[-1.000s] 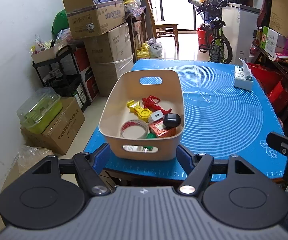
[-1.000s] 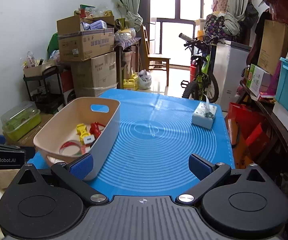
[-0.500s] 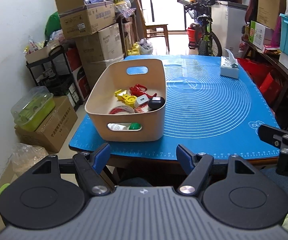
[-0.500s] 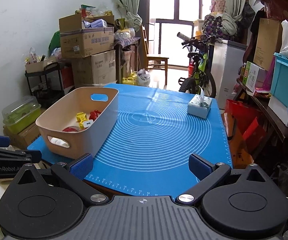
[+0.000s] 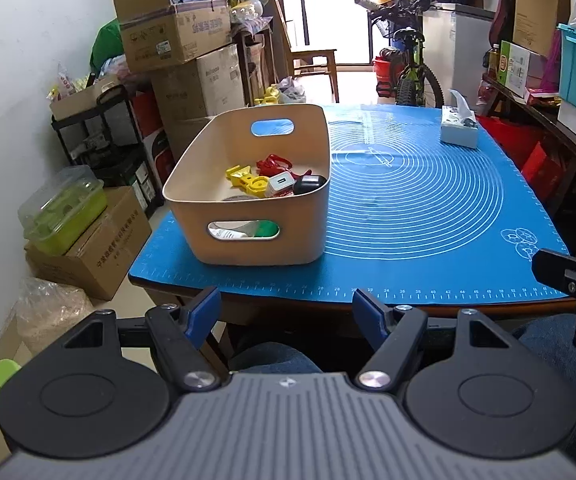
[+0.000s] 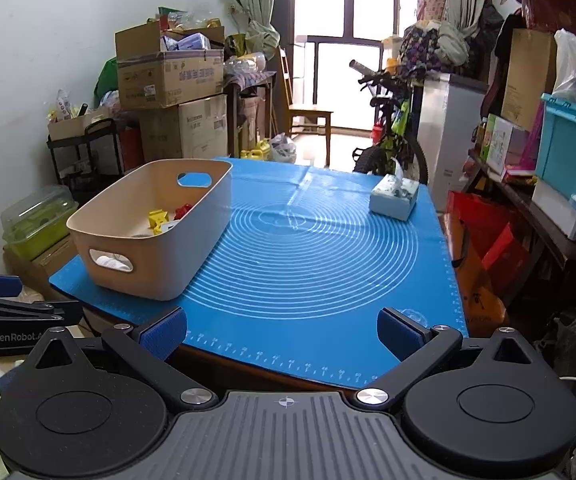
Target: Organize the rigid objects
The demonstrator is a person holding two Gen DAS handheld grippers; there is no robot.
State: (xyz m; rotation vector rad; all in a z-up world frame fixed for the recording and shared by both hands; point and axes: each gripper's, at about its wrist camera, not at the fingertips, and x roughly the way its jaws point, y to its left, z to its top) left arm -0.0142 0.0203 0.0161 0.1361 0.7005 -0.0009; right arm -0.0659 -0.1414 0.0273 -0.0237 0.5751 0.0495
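left hand-held gripper (image 5: 285,307): jaws wide apart, nothing between blue pads, off near edge of surface, above a knee in blue trousers (image 5: 273,358)
right hand-held gripper (image 6: 281,330): jaws wide apart, nothing held, over near edge of mat, right of the left one
surface (image 5: 368,314): wooden, covered by blue silicone mat (image 5: 416,200) with white concentric rings and ruler marks along near edge
beige plastic bin (image 5: 255,232): on near-left part of mat, upright, handle cutouts in near and far walls, well apart from both grippers
bin contents: yellow plastic pieces (image 5: 247,180), red plastic piece (image 5: 273,164), white charger block (image 5: 280,184), black rounded item (image 5: 309,185), tape roll (image 5: 239,199) partly hidden by near wall; white and green items visible through near cutout (image 5: 243,230), type unclear
tissue box (image 5: 459,130): far-right on mat, tissue sticking up, well apart from bin
rest of mat: bare between bin and tissue box
left of surface: stacked cardboard boxes (image 5: 175,36), black rack, clear-lidded green container (image 5: 63,214) on a floor carton
far: bicycle (image 5: 406,64), wooden chair, bright balcony door
right: teal crate (image 6: 568,140) and boxes on a shelf
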